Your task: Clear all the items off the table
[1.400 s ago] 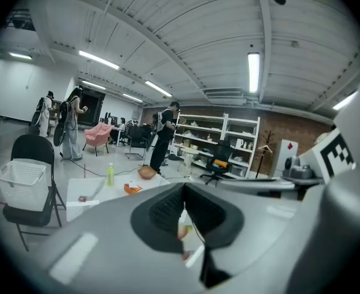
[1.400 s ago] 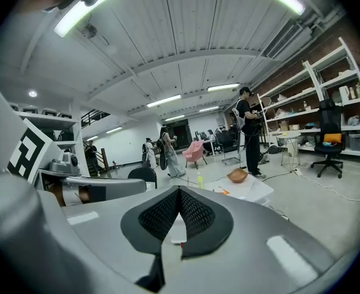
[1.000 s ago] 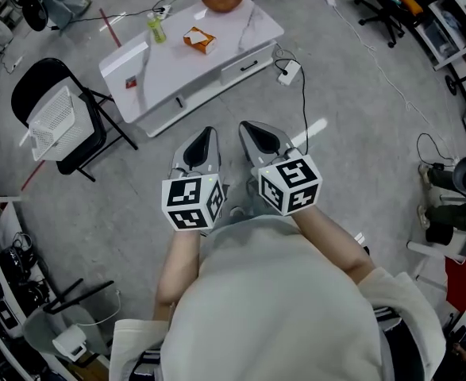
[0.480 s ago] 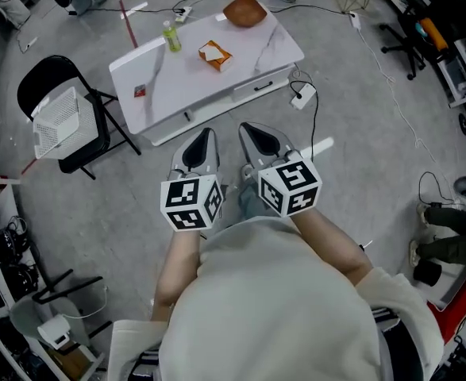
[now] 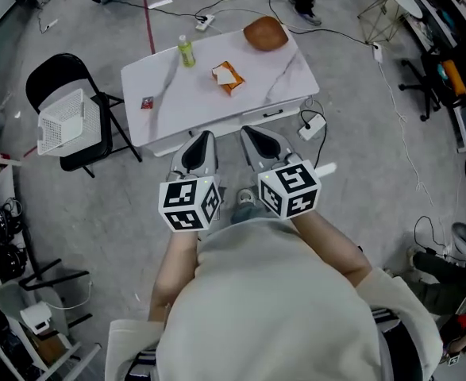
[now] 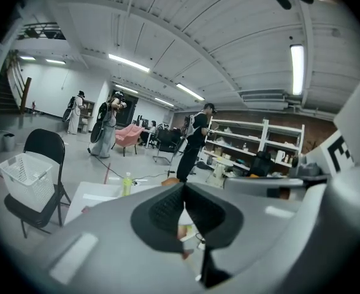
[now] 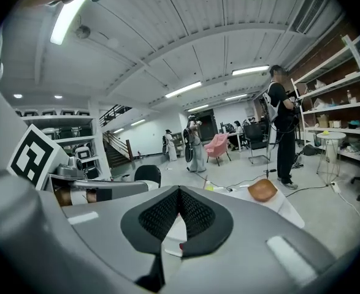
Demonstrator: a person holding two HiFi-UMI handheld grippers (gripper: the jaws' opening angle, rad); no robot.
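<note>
A low white table [image 5: 280,74] stands on the grey floor just ahead of me. On it are a green bottle [image 5: 186,51], an orange packet [image 5: 228,75], a brown bowl [image 5: 265,33] and a small red item [image 5: 147,102]. My left gripper [image 5: 204,139] and right gripper [image 5: 252,133] are side by side at the table's near edge, both shut and empty. The left gripper view shows its shut jaws [image 6: 183,188] with the bottle [image 6: 127,184] beyond them. From the right gripper [image 7: 180,195] I see the bowl [image 7: 264,190] on the table's far end.
A black folding chair [image 5: 54,82] left of the table carries a white basket [image 5: 62,121]. Cables and a white power adapter [image 5: 310,125] lie on the floor to the right. A red stick [image 5: 148,22] lies behind the table. People stand farther off, near shelves.
Both grippers have moved forward together toward the table. In the head view the table has come closer and more square to me. Both stay shut.
</note>
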